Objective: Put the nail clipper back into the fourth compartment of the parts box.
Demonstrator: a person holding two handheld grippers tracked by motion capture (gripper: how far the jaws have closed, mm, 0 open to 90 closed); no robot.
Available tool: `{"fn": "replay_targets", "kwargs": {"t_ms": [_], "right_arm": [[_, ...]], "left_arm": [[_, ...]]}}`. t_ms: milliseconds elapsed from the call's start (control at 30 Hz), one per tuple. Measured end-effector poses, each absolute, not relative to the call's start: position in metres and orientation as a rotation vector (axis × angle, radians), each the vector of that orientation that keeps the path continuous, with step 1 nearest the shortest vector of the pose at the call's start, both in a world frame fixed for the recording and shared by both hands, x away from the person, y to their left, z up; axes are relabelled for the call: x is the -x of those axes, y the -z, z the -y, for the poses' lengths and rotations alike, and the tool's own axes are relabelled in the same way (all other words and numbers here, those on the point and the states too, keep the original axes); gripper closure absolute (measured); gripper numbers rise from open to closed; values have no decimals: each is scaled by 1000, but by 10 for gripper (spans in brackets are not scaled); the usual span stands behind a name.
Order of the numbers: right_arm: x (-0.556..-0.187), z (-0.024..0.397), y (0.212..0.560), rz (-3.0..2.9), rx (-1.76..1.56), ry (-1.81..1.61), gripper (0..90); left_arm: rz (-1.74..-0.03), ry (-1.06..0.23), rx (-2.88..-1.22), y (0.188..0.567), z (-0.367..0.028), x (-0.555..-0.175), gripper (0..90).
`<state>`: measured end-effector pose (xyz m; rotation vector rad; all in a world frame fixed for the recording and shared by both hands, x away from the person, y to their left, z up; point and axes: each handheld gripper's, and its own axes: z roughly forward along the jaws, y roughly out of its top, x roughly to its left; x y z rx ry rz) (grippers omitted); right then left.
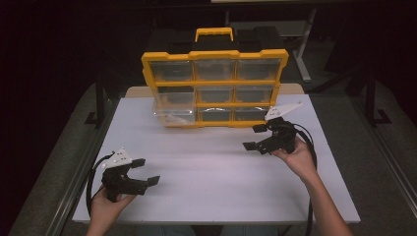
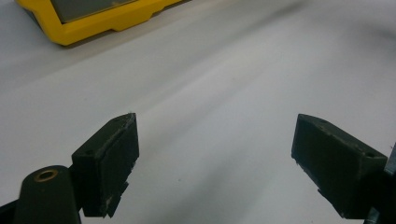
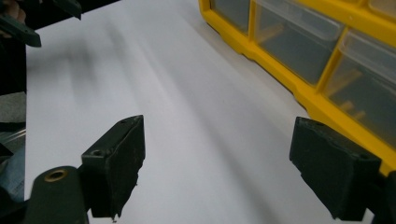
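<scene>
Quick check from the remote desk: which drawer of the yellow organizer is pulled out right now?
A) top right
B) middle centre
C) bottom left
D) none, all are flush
C: in the high view the clear drawer at the bottom left of the yellow organizer juts forward past the frame, while the other drawers sit flush; the left gripper and right gripper are both open and apart from it.

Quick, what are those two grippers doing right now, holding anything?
Left gripper: open, holding nothing.
Right gripper: open, holding nothing, near the yellow organizer.
</scene>
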<state>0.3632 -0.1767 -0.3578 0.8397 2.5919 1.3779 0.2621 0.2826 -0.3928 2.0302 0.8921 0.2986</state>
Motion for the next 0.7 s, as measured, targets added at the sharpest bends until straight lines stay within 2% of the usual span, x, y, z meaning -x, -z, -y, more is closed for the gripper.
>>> {"fn": "replay_targets", "kwargs": {"t_ms": [467, 700], "right_arm": [[-330, 218, 393, -2552, -951, -1357, 172], [-322, 225, 411, -2555, -985, -1329, 166]], "left_arm": [[-894, -301, -2046, 400, -285, -265, 149], [-902, -299, -2054, 403, -285, -268, 149]]}}
